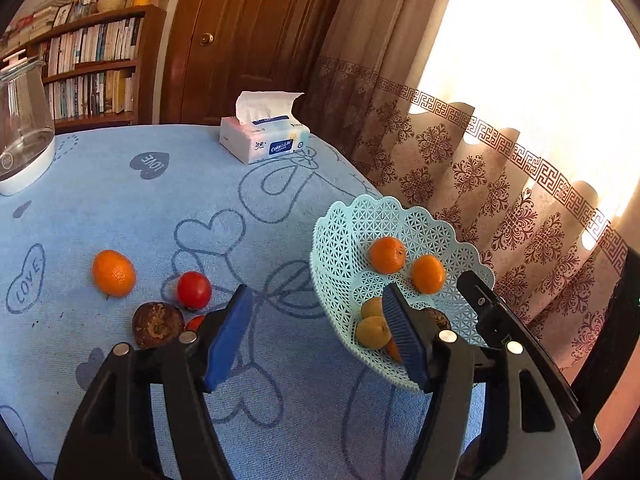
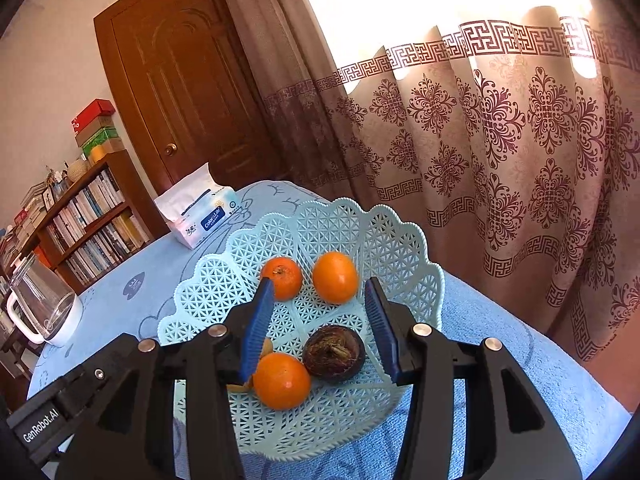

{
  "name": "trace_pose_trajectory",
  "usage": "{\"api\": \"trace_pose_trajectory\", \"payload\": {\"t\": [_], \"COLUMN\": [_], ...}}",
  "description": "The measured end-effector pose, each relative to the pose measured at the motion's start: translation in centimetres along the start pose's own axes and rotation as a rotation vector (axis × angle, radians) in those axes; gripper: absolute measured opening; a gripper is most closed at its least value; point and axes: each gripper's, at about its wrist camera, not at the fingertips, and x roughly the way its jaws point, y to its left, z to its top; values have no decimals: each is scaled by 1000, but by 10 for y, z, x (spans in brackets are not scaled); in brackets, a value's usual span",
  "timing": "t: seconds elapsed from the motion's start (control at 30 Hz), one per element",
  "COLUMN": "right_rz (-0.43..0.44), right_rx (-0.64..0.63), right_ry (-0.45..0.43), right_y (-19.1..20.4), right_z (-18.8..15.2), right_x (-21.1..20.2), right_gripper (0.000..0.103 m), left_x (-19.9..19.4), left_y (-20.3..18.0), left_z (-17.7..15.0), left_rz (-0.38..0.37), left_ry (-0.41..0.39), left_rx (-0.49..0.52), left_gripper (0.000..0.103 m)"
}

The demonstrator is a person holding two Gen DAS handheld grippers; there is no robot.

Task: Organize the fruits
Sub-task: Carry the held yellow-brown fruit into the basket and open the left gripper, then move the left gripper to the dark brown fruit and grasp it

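Observation:
A pale blue lattice basket [image 1: 340, 240] [image 2: 328, 216] stands at the table's right edge. It holds three oranges [image 2: 335, 277], a dark brown round fruit [image 2: 334, 353] and small yellow fruits [image 1: 374, 332]. On the blue cloth to its left lie an orange [image 1: 114, 273], a red tomato [image 1: 194, 290], a second dark brown fruit [image 1: 157, 325] and a small red fruit half hidden behind my finger. My left gripper [image 1: 316, 292] is open with nothing between its fingers, between the loose fruit and the basket. My right gripper [image 2: 318, 280] hangs open over the basket and grips nothing.
A tissue pack [image 1: 264, 140] lies at the table's far side. A glass jug [image 1: 22, 128] with a white base stands at the far left. A patterned curtain [image 2: 500, 160] hangs close behind the basket. A bookshelf [image 1: 92, 64] and a wooden door stand beyond the table.

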Motion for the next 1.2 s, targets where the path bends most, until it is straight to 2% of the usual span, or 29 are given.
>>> {"api": "trace_pose_trajectory", "payload": {"t": [0.07,0.3,0.4,0.73,0.87,1.03,1.2], "right_rz": [1,5,9,28,41,54,60], "right_rx": [1,-8,-11,-38,-79,-147,-172], "right_ry": [-1,-13,-16,-43,-85,-125,-128], "right_y": [0,2,3,8,17,30,36], "right_z": [0,0,-1,-2,-4,-8,-10], "right_x": [0,-2,-2,-8,-15,-23,-24], "right_gripper": [49,54,54,54,62,62,62], "left_x": [-5,-18,-24,-40,-44,-41,-31], "left_y": [9,46,60,94,102,107,105], "left_z": [2,7,9,7,3,-2,-9], "left_rz": [22,91,115,201,250,280,295], "left_ry": [-22,-48,-64,-90,-99,-83,-45], "left_rx": [-19,-110,-147,-185,-178,-163,-131], "left_gripper": [82,84,93,93,93,93,93]}}
